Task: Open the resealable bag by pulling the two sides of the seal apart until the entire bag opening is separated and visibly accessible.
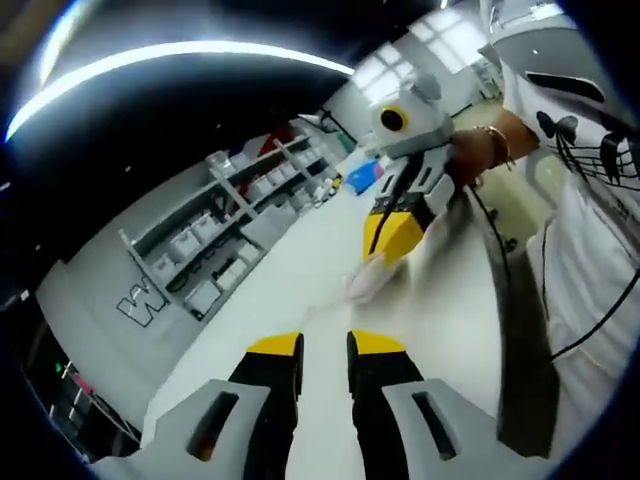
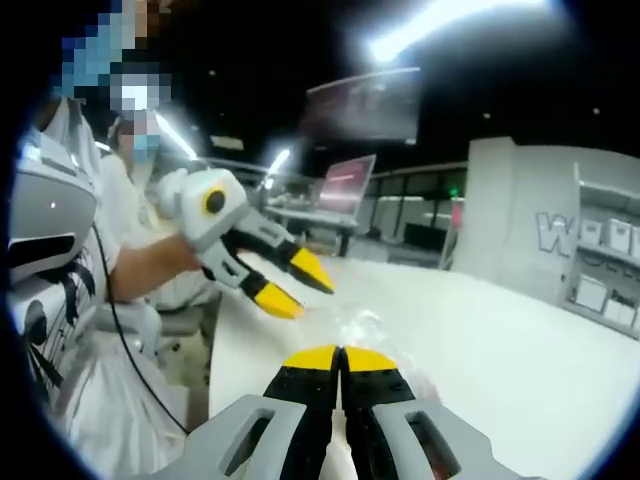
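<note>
**Bag pinched at 1 end**

The right tongs (image 2: 338, 358) were pressed together on the clear bag (image 2: 362, 328) above the white tabletop (image 2: 500, 340). Beyond, the left tongs (image 2: 296, 284) stood spread, just beside the bag.

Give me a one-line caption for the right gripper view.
Right gripper, jaws shut, meets the open left gripper over a clear plastic bag on a white table.

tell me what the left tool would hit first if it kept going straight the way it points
Probably the clear bag lying on the white table, just ahead of the left tool; the right tool sits right behind it. Depth is blurry.
</note>
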`<action>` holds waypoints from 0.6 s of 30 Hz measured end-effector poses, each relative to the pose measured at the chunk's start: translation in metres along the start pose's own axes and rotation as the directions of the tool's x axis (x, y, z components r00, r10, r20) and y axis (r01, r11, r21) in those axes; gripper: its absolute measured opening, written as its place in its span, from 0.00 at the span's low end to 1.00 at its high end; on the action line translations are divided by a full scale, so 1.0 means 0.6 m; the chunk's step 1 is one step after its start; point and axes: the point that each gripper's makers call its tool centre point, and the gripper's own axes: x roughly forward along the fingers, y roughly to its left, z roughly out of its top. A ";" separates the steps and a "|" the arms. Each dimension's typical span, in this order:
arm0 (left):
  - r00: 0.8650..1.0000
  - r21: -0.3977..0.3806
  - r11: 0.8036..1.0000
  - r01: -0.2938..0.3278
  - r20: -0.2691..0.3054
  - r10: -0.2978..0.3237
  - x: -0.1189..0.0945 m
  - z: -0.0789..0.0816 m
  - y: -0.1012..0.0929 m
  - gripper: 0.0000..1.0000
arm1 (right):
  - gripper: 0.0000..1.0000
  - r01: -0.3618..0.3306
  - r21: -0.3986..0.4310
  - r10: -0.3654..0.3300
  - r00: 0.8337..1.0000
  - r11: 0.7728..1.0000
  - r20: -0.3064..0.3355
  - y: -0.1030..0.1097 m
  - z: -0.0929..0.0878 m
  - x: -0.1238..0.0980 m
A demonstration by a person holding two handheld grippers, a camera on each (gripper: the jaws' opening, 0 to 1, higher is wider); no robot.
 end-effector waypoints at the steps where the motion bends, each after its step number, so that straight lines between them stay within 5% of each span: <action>1: 1.000 0.011 1.000 -0.002 0.002 0.002 0.000 0.001 -0.001 0.15 | 0.00 0.000 0.001 0.000 1.000 1.000 -0.001 0.000 0.000 0.000; 10: 0.999 0.149 0.988 -0.039 -0.023 0.043 0.002 0.001 0.002 0.09 | 0.00 -0.001 0.020 0.001 1.000 1.000 0.003 0.001 0.001 0.000; 18: 0.997 0.360 0.930 -0.067 -0.017 0.079 0.004 0.015 -0.002 0.06 | 0.00 -0.007 0.052 0.007 1.000 0.999 0.007 0.000 0.001 -0.002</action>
